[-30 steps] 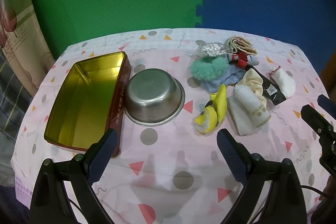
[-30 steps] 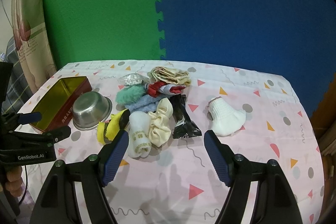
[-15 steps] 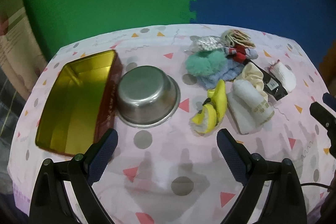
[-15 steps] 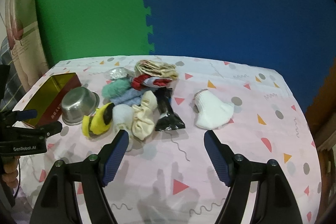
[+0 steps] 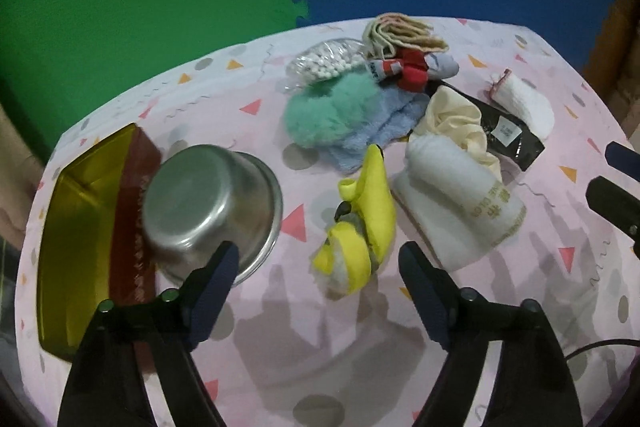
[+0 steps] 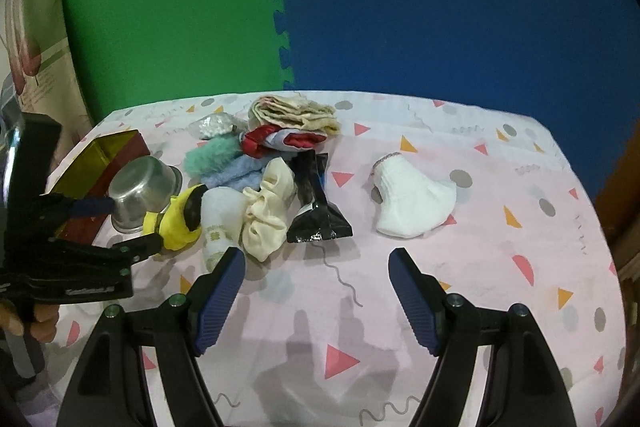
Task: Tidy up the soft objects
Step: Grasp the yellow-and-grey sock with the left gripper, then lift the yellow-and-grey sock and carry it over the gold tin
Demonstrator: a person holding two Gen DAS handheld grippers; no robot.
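- Sitting empty: gold tin [image 5: 76, 247] and steel bowl [image 5: 208, 211] at the left of the table [image 5: 520, 307], so sorting apparently not yet begun
- Lying loose in one cluster on the cloth: yellow plush [image 5: 360, 227], white rolled towel [image 5: 456, 203], cream scrunchie [image 5: 460, 119], teal fluffy piece [image 5: 332, 107] on a blue cloth [image 5: 384, 131], bag of white beads [image 5: 324, 61], red and grey item [image 5: 412, 67], folded beige cloth [image 5: 404, 31], black packet [image 5: 508, 135]
- Resting apart to the right of the pile: white sock [image 6: 412, 203]
- Leaving every soft item to be moved, judging by the empty containers
- Hovering low over the near edge of the yellow plush: left gripper [image 5: 316, 267], jaws closing yet wide apart, pads touching nothing
- Lying just ahead of and between the left fingers: yellow plush, slightly nearer the right-hand finger; left-hand finger overlapping the bowl rim in view, contact unclear
- Hanging over bare cloth: right gripper [image 6: 316, 267], jaws spread wide and empty
- Sitting ahead of the right fingers: scrunchie and black packet near the left-hand one, white sock beyond the right-hand one, none between the pads
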